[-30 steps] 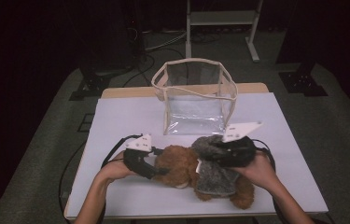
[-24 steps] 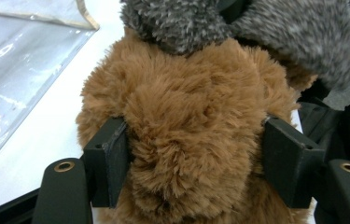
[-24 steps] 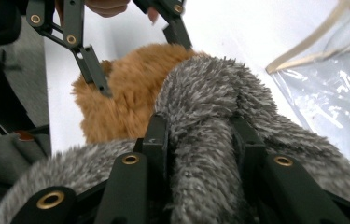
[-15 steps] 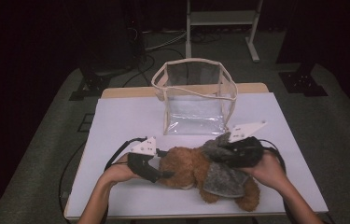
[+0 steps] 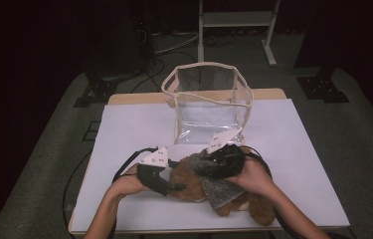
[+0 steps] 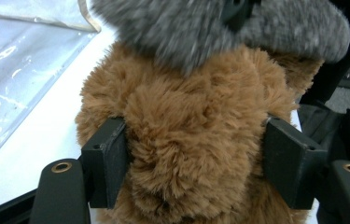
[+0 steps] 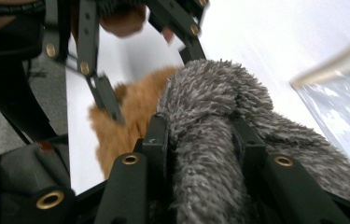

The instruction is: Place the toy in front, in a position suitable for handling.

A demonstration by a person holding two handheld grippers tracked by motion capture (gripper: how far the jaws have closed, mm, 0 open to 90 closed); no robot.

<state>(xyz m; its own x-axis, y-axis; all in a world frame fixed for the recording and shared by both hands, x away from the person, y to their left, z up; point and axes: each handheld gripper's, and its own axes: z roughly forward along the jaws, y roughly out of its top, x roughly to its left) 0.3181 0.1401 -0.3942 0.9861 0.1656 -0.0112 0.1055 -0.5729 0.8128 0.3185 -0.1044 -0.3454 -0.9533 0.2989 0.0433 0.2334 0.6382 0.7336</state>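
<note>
Teddy bear (image 5: 189, 183), brown and fluffy, is lying on the white surface (image 5: 124, 129) near the front edge, right between the person's two hands. Left gripper (image 5: 166, 186) has its jaws clamped on the bear's plush body; in the left gripper view you can see the brown fur (image 6: 191, 140) bulging out between the two black pads, so that's a proper grip. Right gripper (image 5: 214, 169) sits just beside it on the other side, and its jaws are pinched tight on a grey furry piece (image 5: 219, 191), some kind of fuzzy cloth or garment draped over the bear. In the right gripper view the grey fur (image 7: 210, 140) is squeezed into a narrow roll between the pads, with the brown bear (image 7: 126, 121) just behind it and the left gripper's black frame crossing the top of the picture.

Behind all this, toward the middle of the surface, stands a clear plastic bag (image 5: 209, 102) with cream trim, upright and open at the top. It's near the grippers but not touching them, as far as I can tell. The white surface lies on a wooden tabletop (image 5: 139, 97) whose edge peeks out at the far side. Cables from both grippers loop across the surface around the bear.
</note>
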